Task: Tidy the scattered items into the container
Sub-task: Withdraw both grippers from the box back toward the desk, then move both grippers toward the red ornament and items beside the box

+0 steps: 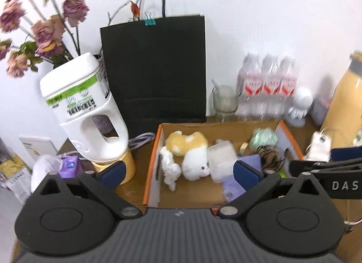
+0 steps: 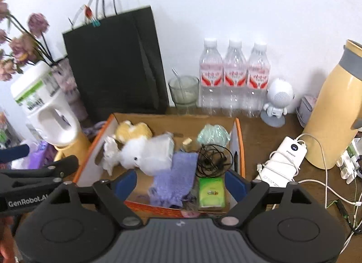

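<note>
Rectangular cardboard box (image 2: 237,141) on wood-grain table (image 2: 271,132), holding fluffy plush toy (image 2: 138,156), purple knit cloth (image 2: 178,172), tangled black cable (image 2: 212,159), both grippers (image 1: 181,172) (image 2: 181,184) above it, jaws spread, empty.

Wooden table (image 2: 271,141) bears cardboard box (image 2: 239,150), bottles (image 2: 234,77), black bag (image 2: 115,64)

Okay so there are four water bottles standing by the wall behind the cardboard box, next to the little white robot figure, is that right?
Not quite: the right wrist view shows three water bottles, not four. They do stand by the wall behind the box, next to the white robot figure.
</note>
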{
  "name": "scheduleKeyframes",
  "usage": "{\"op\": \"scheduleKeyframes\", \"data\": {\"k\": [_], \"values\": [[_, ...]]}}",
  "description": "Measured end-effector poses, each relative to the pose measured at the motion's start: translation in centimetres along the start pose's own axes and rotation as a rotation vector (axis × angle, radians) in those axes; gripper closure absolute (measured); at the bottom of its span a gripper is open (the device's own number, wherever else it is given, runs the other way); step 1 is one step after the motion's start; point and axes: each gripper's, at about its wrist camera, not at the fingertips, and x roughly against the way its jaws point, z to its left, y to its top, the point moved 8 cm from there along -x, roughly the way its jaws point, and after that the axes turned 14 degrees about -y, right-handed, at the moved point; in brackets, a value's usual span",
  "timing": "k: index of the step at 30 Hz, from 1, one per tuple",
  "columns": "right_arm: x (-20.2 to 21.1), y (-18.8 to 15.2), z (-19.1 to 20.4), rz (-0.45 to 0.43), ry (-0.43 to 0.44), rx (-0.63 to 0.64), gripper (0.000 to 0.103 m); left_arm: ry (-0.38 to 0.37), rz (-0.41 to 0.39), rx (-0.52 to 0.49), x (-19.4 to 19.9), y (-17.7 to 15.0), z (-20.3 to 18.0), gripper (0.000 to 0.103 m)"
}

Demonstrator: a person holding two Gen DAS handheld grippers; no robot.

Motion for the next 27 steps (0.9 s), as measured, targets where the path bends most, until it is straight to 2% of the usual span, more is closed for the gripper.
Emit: {"op": "scheduleKeyframes", "data": {"k": [5,9,14,17,20,24,27], "values": [[1.2,-2.2,0.3,-0.054,0.017,-0.005,0.017,0.013,-0.05,0.022,1.3,-2.0,0.1,0.0],[2.2,-4.6,0.7,-0.142,0.007,0.009,0.017,0.024,-0.136,-0.032,3.0,-3.9,-0.3,0.0],[2.8,-8.0,0.5,-0.228,0.014,-0.016,0.017,-0.001,-0.185,-0.062,4.4,-6.8,-1.2,0.0],[4.4,-10.4,0.0,-0.326,-0.01,-0.037,0.017,0.002,-0.236,-0.096,5.8,-8.7,-2.1,0.0],[6.2,-13.8,-0.5,-0.357,0.008,-0.051,0.015,0.005,-0.297,-0.09,8.2,-11.8,-2.5,0.0],[8.7,-19.7,-1.4,-0.366,0.009,-0.037,0.012,-0.053,-0.286,-0.066,10.5,-17.3,-3.4,0.0],[10.3,-23.8,-2.3,-0.343,0.033,-0.051,0.012,-0.079,-0.236,-0.061,11.1,-21.4,-4.1,0.0]]}}
